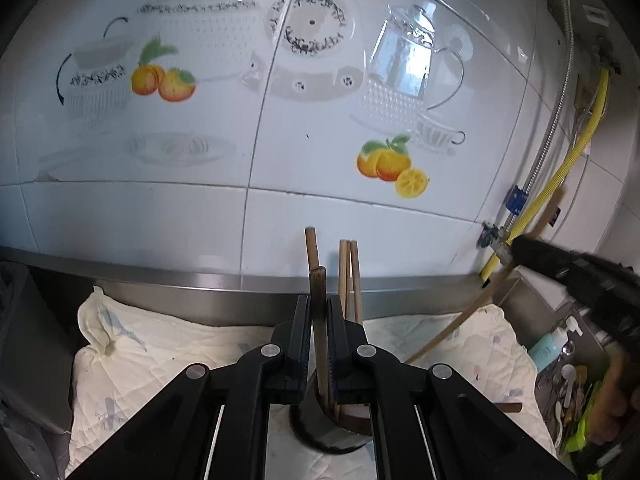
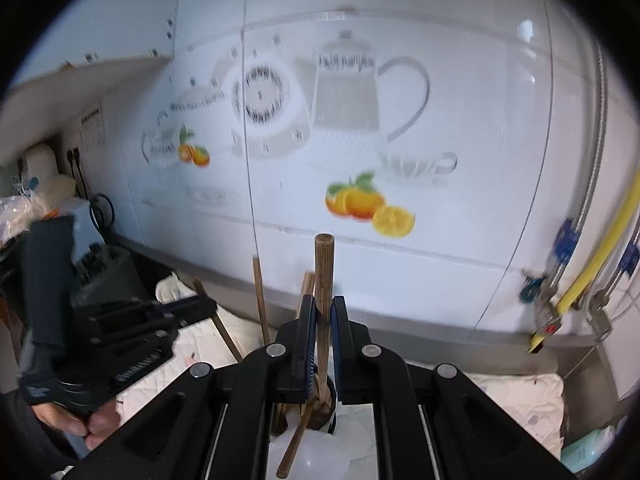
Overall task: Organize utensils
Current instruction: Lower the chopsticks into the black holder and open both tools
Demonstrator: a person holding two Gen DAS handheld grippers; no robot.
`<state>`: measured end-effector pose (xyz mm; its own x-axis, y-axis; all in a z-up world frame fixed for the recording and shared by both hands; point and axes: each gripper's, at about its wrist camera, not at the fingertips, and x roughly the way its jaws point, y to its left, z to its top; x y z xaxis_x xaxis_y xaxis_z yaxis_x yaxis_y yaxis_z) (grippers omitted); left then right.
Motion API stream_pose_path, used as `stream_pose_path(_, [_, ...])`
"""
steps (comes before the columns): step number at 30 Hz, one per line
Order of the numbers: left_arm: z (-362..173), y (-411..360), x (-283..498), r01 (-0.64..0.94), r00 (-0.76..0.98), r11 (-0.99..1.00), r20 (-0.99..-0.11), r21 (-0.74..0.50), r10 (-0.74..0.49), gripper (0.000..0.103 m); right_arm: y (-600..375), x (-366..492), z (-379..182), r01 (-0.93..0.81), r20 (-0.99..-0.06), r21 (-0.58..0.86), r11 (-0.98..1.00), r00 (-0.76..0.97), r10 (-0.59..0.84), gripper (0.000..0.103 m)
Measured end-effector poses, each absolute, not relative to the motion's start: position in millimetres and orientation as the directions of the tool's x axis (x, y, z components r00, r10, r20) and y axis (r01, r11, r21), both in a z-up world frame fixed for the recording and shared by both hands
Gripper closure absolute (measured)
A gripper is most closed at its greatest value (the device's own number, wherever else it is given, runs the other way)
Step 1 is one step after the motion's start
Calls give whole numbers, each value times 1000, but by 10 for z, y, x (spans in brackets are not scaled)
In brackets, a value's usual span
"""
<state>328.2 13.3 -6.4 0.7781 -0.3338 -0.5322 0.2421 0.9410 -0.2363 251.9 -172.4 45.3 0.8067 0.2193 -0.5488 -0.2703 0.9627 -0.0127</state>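
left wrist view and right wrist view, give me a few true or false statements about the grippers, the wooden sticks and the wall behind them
1. The left gripper is shut on a dark wooden stick. True.
2. The right gripper hangs open with nothing between its fingers. False: it is shut on a wooden stick that stands up between them.
3. The tiled wall carries pictures of oranges and teaware. True.
4. The counter is covered by a red towel. False: a white cloth with faint prints lies there.
5. A yellow hose runs along the wall on the right. True.
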Motion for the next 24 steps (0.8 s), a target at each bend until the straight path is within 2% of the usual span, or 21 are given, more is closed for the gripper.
stream_pose_path(4, [-77,116,3257,251,773,942,-540,-222,-333,94,-1757,2601,247,-268,-606,13,963,764,221,93])
stream_pose_path(10, [-63,146,3268,247,758,937,-553,-246,-345,93,-1834,2617,127,-268,-640,76,960,725,253,93])
stream_pose_path(12, [-50,150,3255,244,757,937,-555,-248,-344,93,-1852,2580,140,-272,-642,73,959,723,254,86])
stream_pose_path(14, [-42,147,3230,245,754,937,-559,-248,-345,91,-1875,2546,161,-263,-637,66,963,731,244,70])
stream_pose_path(15, [-35,144,3219,244,754,938,-560,-245,-343,91,-1892,2507,181,-266,-631,67,962,735,247,70])
stream_pose_path(18, [-5,145,3147,242,758,939,-557,-243,-340,84,-1957,2388,239,-263,-614,70,962,748,250,70])
stream_pose_path(20, [27,156,3067,238,765,941,-550,-240,-334,67,-2014,2299,277,-255,-604,67,965,759,243,70])
stream_pose_path(24, [80,165,2897,237,772,945,-547,-225,-324,64,-2193,2075,307,-238,-592,74,969,771,234,70])
